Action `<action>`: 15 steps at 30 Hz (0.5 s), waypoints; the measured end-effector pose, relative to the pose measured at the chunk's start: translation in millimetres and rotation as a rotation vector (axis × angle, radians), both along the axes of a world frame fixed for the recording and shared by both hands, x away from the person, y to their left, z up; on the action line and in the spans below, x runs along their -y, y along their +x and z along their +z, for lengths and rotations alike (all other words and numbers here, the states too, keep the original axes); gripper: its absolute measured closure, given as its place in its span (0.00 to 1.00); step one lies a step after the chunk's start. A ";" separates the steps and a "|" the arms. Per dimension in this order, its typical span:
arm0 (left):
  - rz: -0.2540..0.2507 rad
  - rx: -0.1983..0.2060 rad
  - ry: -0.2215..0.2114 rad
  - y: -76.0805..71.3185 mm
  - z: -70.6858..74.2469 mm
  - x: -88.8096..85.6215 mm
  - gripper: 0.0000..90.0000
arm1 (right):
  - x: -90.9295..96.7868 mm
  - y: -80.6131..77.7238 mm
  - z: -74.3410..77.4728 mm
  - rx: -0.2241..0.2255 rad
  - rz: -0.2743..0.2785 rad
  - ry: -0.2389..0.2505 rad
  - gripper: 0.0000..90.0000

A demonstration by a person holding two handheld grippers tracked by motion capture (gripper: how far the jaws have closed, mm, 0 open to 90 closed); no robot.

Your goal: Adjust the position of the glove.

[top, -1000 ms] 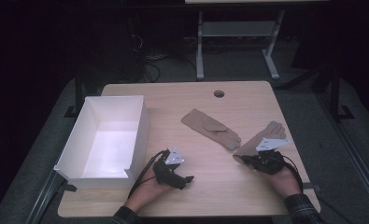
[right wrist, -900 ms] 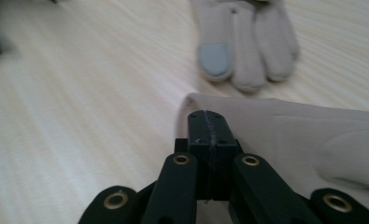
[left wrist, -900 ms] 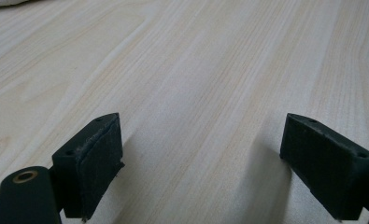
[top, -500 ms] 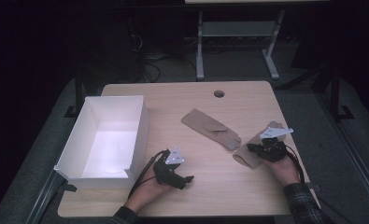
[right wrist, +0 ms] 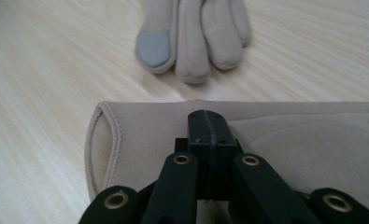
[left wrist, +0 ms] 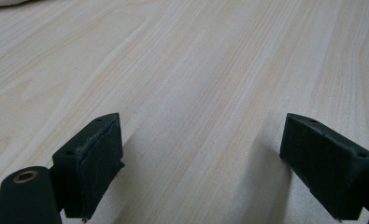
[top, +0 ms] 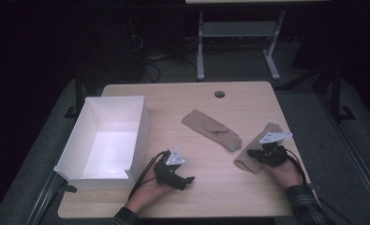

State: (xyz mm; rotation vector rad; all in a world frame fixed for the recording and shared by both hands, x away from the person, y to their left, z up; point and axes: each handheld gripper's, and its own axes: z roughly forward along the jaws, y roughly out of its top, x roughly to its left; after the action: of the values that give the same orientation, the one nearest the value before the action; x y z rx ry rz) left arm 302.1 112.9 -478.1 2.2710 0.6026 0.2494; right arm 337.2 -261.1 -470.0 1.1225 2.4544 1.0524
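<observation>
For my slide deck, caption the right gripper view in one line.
Right gripper, jaws shut, over a beige fabric glove's cuff; second glove's fingertips beyond.

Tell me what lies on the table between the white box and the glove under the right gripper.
In the high view, the left gripper and a second tan glove lie between the white box and that glove.

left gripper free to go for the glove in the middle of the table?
Probably yes. The left gripper is open over bare table, holding nothing, and nothing lies between it and the middle glove. The right gripper is busy at the other glove.
</observation>
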 end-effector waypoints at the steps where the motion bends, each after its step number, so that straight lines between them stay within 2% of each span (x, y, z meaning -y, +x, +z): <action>1: 0.002 0.000 -0.001 -0.2 -0.1 0.0 0.14 | -0.8 -1.8 0.7 -0.006 0.003 -0.002 1.00; 3: -0.004 0.009 0.003 0.4 0.1 -0.2 0.14 | -1.8 -5.0 1.3 -0.005 0.019 -0.012 1.00; 9: 0.005 -0.002 -0.003 -0.5 -0.2 0.2 0.14 | -5.0 -16.5 1.7 -0.009 0.051 -0.011 1.00; 15: 0.007 -0.003 -0.004 -0.7 -0.3 0.3 0.14 | -12.2 -27.0 3.4 -0.031 0.086 -0.013 1.00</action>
State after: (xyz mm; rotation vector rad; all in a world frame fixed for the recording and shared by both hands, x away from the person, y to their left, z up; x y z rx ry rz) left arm 301.4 112.6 -478.4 2.2665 0.6118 0.2480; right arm 310.3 -248.9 -466.7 1.0456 2.5501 1.0485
